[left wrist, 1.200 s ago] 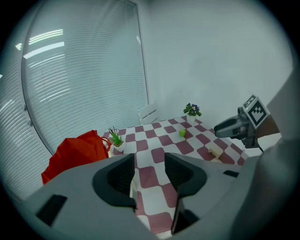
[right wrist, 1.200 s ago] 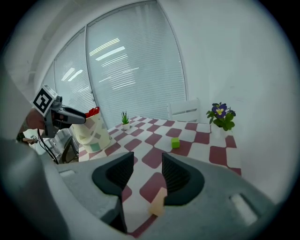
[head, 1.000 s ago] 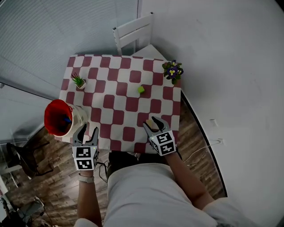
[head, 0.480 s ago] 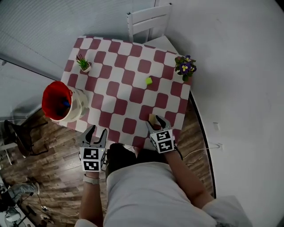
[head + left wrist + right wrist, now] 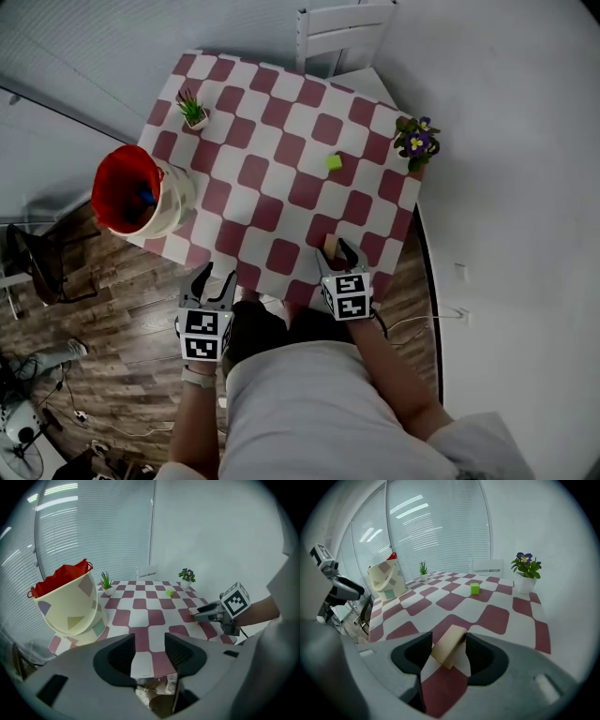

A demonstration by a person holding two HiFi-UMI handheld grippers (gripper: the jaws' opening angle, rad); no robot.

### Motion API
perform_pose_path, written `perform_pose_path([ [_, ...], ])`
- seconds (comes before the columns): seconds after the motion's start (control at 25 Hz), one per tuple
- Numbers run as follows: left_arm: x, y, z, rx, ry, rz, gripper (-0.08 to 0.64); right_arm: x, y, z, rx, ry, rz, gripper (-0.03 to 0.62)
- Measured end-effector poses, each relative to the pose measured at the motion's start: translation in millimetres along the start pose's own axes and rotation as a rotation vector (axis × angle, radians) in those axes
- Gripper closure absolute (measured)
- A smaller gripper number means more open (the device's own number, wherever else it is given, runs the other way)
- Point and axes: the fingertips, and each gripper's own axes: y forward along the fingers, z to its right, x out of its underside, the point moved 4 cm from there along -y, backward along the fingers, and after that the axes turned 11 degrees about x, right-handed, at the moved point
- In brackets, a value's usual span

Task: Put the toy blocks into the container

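tan block (image 5: 449, 645) lies tilted on the checkered table (image 5: 281, 122), right at the near edge, low and right of centre in the head view. the right gripper (image 5: 337, 257) is down around it, jaws spread on either side, with a gap showing on the block's left, so no pinch on it. green block (image 5: 334, 162) sits alone further up the cloth, toward the upper right of the frame. over at the left edge of the table stands the container (image 5: 178, 197), a cream bucket with a red liner and something blue inside. left gripper (image 5: 214, 277) hangs off the table's near edge at lower left, jaws apart, nothing between them. a small green plant (image 5: 193, 110) and a purple flower pot (image 5: 418, 142) mark the far corners.
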Motion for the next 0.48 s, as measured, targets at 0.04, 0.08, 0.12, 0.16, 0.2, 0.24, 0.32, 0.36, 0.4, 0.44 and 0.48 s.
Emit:
perform_pose_path([
  [0.04,2,1,0,0.005,-0.002,0.002,0.373,0,0,0,0.002,0.008,-0.005,0.383],
  [0.08,3,2,-1,0.01,-0.005,0.003,0.373,0,1,0,0.003,0.019,-0.01,0.383],
  [0.12,4,2,-1,0.017,-0.008,0.003,0.374,1,1,0,0.005,0.034,-0.017,0.384],
  [0.16,4,3,-2,0.025,-0.012,0.002,0.373,1,2,-1,0.006,0.053,-0.026,0.385],
  [0.2,4,3,-3,0.032,-0.016,0.001,0.373,2,2,-1,0.008,0.076,-0.035,0.384],
  [0.24,5,3,-5,0.037,-0.017,0.001,0.374,2,3,-1,0.01,0.099,-0.043,0.385],
  [0.32,5,2,-9,0.048,-0.016,0.0,0.373,3,4,-1,0.012,0.138,-0.054,0.385],
  [0.36,5,2,-10,0.053,-0.014,-0.001,0.373,3,4,-3,0.012,0.151,-0.061,0.384],
  [0.4,5,3,-13,0.059,-0.013,-0.002,0.373,4,5,-4,0.014,0.159,-0.069,0.385],
  [0.44,6,3,-15,0.063,-0.013,-0.003,0.373,5,7,-5,0.019,0.162,-0.081,0.385],
  [0.48,6,2,-18,0.066,-0.012,-0.005,0.373,6,8,-6,0.029,0.161,-0.097,0.385],
])
